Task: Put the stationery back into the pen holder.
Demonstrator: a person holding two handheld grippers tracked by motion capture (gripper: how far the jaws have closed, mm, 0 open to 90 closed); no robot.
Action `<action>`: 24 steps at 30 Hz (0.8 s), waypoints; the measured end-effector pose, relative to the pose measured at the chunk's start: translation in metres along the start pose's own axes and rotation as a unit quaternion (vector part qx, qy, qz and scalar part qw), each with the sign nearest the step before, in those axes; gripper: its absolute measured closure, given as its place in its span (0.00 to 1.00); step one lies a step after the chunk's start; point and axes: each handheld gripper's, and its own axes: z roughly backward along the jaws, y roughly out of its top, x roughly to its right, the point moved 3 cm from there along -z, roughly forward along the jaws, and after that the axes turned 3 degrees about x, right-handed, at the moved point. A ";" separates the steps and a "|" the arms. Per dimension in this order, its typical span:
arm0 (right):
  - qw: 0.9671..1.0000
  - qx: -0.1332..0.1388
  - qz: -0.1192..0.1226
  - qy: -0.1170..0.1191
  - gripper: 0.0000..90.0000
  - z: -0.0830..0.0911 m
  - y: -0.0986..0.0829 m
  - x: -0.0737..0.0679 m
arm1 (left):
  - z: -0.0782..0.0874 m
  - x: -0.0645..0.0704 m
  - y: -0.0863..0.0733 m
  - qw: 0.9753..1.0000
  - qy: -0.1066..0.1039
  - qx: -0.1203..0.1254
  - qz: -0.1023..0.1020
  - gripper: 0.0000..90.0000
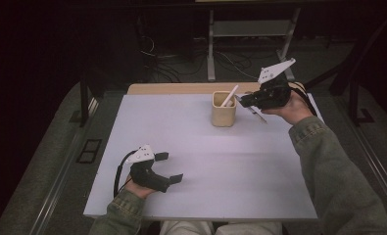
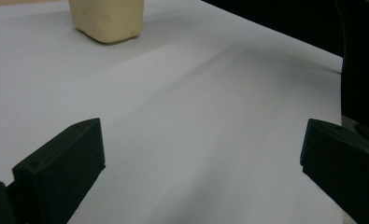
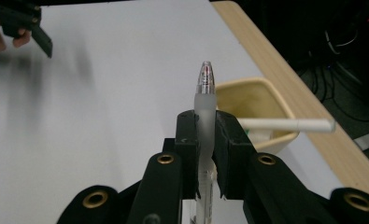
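A beige square cup (image 1: 224, 112) stands at the far middle of the white table top (image 1: 205, 161), with a white pen (image 1: 229, 95) leaning out of it. My right gripper (image 1: 241, 101) hovers just right of the cup, shut on a clear-barrelled pen (image 1: 257, 113). In the right gripper view the pen (image 3: 204, 88) stands clamped between the jaws (image 3: 204, 128), its tip pointing ahead beside the cup (image 3: 261, 105) and white pen (image 3: 285, 124). My left gripper (image 1: 170, 167) rests near the front left, open and empty. Its view (image 2: 201, 158) shows the cup (image 2: 108, 18) far ahead.
A wooden strip (image 1: 181, 88) runs along the table's far edge. Beyond it are a metal stand (image 1: 250, 29) and cables on the dark floor. In the right gripper view the left gripper (image 3: 28, 23) appears at the top left.
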 end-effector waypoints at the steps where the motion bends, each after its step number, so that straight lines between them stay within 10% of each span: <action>1: 1.000 0.003 0.000 -0.002 0.89 -0.002 0.003 0.000 | 0.000 0.000 0.000 1.000 0.000 0.001 -0.002 0.00; 24: 0.996 0.078 -0.004 -0.035 0.89 -0.044 0.071 0.014 | 0.004 -0.003 0.001 1.000 -0.003 0.009 0.000 0.00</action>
